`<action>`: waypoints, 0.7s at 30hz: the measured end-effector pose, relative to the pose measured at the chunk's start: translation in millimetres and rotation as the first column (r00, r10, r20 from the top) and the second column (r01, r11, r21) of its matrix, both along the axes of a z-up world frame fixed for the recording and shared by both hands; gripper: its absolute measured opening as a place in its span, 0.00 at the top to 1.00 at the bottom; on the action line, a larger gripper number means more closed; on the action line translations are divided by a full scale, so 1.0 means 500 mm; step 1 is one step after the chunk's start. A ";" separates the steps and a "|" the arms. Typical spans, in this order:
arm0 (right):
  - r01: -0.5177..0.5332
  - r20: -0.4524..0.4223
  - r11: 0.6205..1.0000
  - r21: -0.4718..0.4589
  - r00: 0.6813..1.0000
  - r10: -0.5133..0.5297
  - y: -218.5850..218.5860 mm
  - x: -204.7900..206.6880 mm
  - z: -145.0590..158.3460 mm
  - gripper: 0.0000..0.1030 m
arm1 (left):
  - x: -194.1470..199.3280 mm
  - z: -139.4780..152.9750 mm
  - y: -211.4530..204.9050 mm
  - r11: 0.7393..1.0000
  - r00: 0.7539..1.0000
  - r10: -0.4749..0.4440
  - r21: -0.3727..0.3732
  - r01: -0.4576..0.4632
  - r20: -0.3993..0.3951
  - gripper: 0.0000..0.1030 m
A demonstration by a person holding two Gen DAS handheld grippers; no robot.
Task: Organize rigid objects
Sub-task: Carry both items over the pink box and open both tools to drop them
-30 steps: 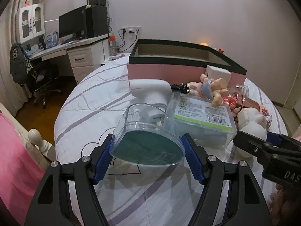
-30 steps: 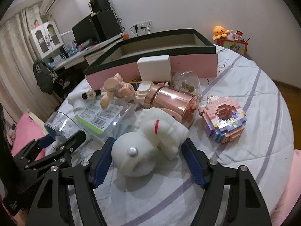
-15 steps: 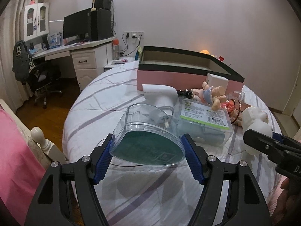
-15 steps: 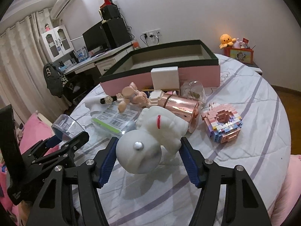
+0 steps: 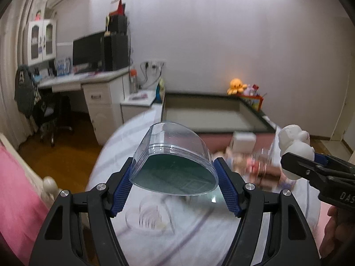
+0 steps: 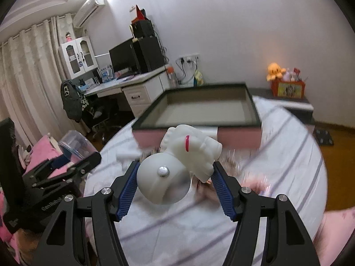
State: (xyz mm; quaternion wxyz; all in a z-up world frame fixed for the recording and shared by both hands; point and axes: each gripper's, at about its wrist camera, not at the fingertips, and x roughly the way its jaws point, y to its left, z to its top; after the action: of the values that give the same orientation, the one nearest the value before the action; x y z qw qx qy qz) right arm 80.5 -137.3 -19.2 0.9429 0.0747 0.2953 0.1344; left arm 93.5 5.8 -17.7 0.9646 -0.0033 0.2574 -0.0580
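My left black plastic two-finger gripper (image 5: pixel 175 186) has angular, triangle-cutout arms, ribbed blue rubber pads (image 5: pixel 121 191) and round silver screws (image 5: pixel 101 186) at the joints. My right black plastic two-finger gripper (image 6: pixel 175 184) is built the same. White lettering (image 5: pixel 347 196) marks its side, cut off by the frame.

A home bedroom. A bed (image 6: pixel 277 155) with a striped white sheet fills the lower frame. At upper left stand a white desk (image 6: pixel 142 84) with a monitor (image 6: pixel 121 58), curtains (image 6: pixel 28 71) and a wall air conditioner (image 6: pixel 88 11). A plush octopus (image 6: pixel 275 69) sits at the right on a bedside stand.
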 end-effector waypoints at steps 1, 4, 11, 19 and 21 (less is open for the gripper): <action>0.000 0.014 1.000 -0.009 1.000 0.000 -0.004 0.017 0.017 0.36 | 0.014 0.018 -0.004 1.000 1.000 -0.006 0.007 0.006 0.015 0.30; -0.004 0.033 0.999 -0.033 0.999 0.005 -0.011 0.073 0.058 0.36 | 0.068 0.062 -0.017 1.000 0.999 -0.015 0.025 0.014 0.048 0.30; 0.010 -0.026 0.998 -0.061 1.000 -0.012 -0.031 0.238 0.078 0.36 | 0.251 0.063 -0.059 0.998 0.997 -0.062 0.021 0.063 -0.044 0.30; 0.019 -0.191 0.998 -0.057 0.981 -0.030 -0.057 0.371 -0.004 0.36 | 0.369 -0.008 -0.094 0.997 0.980 -0.068 0.021 0.073 -0.188 0.30; 0.019 -0.230 0.998 -0.055 0.973 -0.031 -0.064 0.395 -0.026 0.36 | 0.394 -0.029 -0.103 0.997 0.972 -0.061 0.028 0.069 -0.228 0.30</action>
State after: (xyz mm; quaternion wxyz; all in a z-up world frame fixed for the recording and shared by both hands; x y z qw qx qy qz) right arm 278.3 -169.2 -32.3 0.9056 0.0688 0.4051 0.1052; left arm 290.4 -45.8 -32.4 0.9264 0.0158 0.3667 -0.0842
